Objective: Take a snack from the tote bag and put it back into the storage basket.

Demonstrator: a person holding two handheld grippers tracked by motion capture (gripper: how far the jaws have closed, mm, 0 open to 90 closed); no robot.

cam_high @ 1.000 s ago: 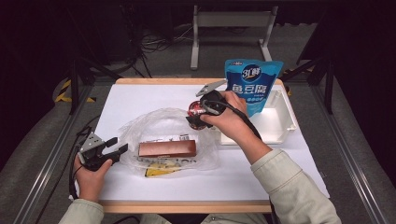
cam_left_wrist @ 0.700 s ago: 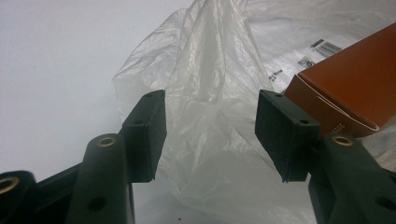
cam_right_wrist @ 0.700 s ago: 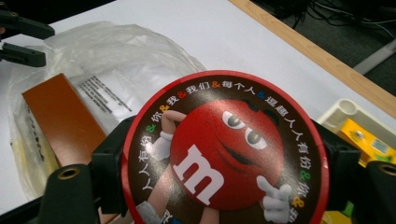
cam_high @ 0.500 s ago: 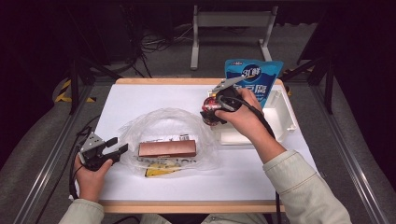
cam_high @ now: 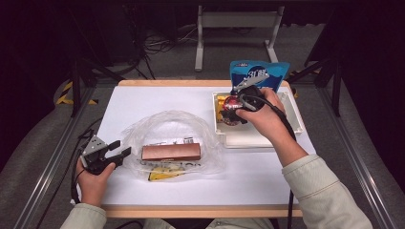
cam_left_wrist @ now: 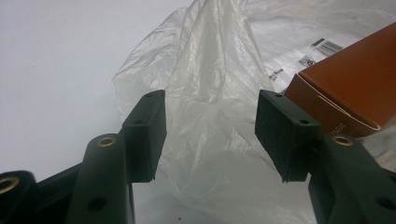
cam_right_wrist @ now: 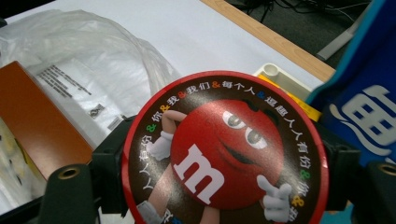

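Note:
My right gripper (cam_high: 231,109) is shut on a round red candy tin (cam_high: 233,105) and holds it over the left part of a white tray (cam_high: 260,139). In the right gripper view the tin's lid (cam_right_wrist: 224,149), printed with a red cartoon figure, sits between the two black jaws. At the table's left my left gripper (cam_high: 122,148) stands open beside a crumpled clear plastic bag (cam_high: 167,125). In the left gripper view a fold of the bag (cam_left_wrist: 210,93) lies between the pads (cam_left_wrist: 148,133) without being pinched. A brown box (cam_high: 171,152) lies inside the bag.
A blue snack pouch (cam_high: 259,71) stands at the tray's far edge. Something yellow (cam_high: 220,102) lies in the tray's left end. A yellow packet (cam_high: 164,174) lies under the bag near the front. A metal frame stands beyond the table.
My right hand has carried the tin to the right, from the bag's right edge to above the tray. The left gripper has stayed put.

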